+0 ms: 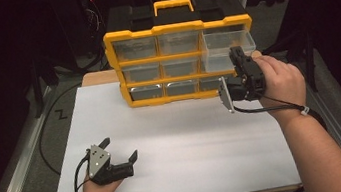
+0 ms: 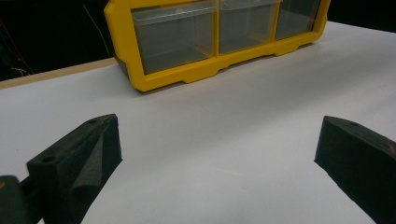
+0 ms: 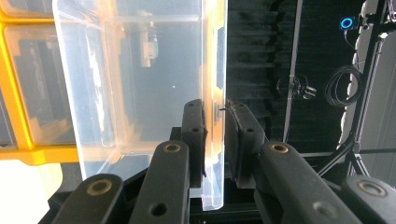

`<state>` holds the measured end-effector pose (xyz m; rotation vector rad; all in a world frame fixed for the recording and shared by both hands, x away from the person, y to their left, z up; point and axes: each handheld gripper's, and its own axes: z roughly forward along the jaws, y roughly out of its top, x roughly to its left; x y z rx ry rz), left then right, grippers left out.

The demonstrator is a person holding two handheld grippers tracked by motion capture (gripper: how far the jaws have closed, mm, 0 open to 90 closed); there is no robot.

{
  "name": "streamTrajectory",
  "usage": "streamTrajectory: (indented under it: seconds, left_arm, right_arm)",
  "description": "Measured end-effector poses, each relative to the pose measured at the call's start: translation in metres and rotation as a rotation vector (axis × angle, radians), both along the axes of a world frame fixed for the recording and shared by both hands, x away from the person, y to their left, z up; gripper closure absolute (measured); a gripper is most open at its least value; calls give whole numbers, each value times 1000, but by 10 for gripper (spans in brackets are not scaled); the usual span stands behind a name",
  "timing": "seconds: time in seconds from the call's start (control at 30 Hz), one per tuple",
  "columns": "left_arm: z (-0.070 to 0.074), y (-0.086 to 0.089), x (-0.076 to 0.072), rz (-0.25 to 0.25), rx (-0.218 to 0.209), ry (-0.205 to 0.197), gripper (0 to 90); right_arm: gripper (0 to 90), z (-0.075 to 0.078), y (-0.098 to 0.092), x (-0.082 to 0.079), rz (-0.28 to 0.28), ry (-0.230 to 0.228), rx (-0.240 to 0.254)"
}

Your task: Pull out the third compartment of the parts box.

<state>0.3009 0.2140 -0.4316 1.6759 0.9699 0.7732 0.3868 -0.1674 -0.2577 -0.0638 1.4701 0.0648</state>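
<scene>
At the far edge of a white table [image 1: 175, 141], a yellow-and-black organizer [image 1: 179, 49] stands with three rows of clear drawers, its yellow carry handle on top. One clear drawer [image 1: 229, 50], at the right end of the top row, is pulled partway out toward the person. The right gripper [image 1: 238, 61], held in the person's right hand [image 1: 280, 80], has its two black jaws pinched on the drawer's front wall, one jaw inside and one outside, as the right gripper view shows up close [image 3: 214, 135]. A black cable trails from it along the wrist. Nearer the front left of the table, the left gripper [image 1: 120, 151] rests low in the left hand [image 1: 98, 189], jaws spread wide over bare tabletop and holding nothing. From the left gripper view, the organizer's bottom row of drawers sits well ahead of those jaws.
</scene>
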Motion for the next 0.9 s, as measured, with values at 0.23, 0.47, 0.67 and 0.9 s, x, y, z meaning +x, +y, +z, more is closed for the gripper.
streamTrajectory:
  seconds: [0.23,0.47,0.67,0.9]
  left_arm:
    - [0,0,0,-3,-1,1,14]
    - [0,0,0,-2,-1,3,14]
    - [0,0,-1,-2,-2,2,14]
    - [0,0,0,-2,-2,2,14]
  right_arm:
    - [797,-5,0,-1,3,-12,13]
    - [796,-4,0,1,1,-9,19]
    - [795,-3,0,5,-6,-6,25]
    - [794,-4,0,5,-12,-8,36]
